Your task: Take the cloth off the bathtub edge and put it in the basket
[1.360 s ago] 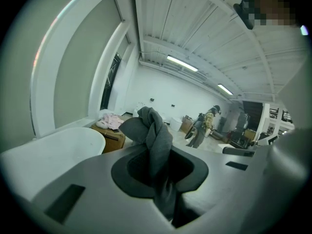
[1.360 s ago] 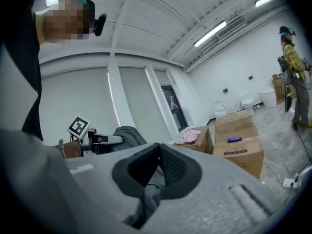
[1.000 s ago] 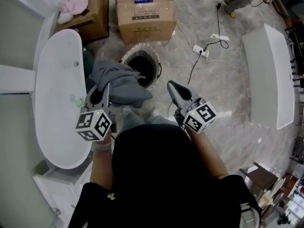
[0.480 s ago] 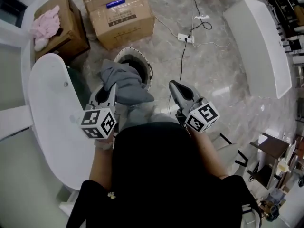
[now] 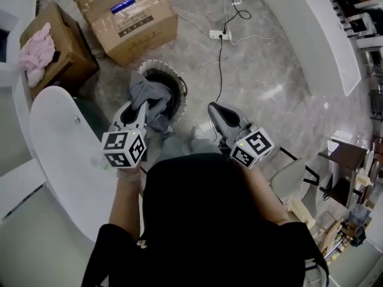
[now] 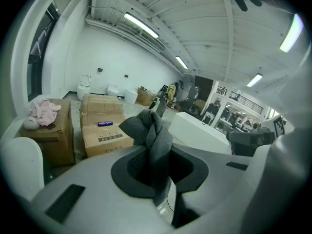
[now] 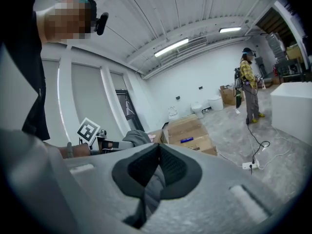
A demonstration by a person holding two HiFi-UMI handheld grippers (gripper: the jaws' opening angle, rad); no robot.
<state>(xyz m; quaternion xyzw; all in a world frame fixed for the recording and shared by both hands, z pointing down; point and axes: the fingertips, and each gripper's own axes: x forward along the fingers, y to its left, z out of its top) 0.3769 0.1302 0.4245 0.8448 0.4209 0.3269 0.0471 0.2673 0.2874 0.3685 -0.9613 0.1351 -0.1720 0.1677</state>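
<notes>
The grey cloth (image 5: 148, 95) hangs bunched from my left gripper (image 5: 139, 107), which is shut on it. Its lower folds drop into the mouth of the round, white-rimmed basket (image 5: 157, 64) on the floor. In the left gripper view the cloth (image 6: 155, 133) sticks up twisted between the jaws. The white bathtub (image 5: 57, 142) lies to the left of that gripper. My right gripper (image 5: 213, 109) hovers right of the basket, jaws together, holding nothing. From the right gripper view the cloth (image 7: 136, 136) shows beside the left gripper's marker cube.
Two cardboard boxes stand beyond the basket: a taped one (image 5: 128, 20) and one holding a pink cloth (image 5: 35, 51). A power strip with cables (image 5: 216, 34) lies on the marble floor. A long white tub (image 5: 314, 34) stands at the right. A person in yellow (image 7: 248, 84) stands far off.
My left gripper has carried the cloth forward and down over the basket; the cloth now hangs narrower into its opening. The right gripper shifted only slightly.
</notes>
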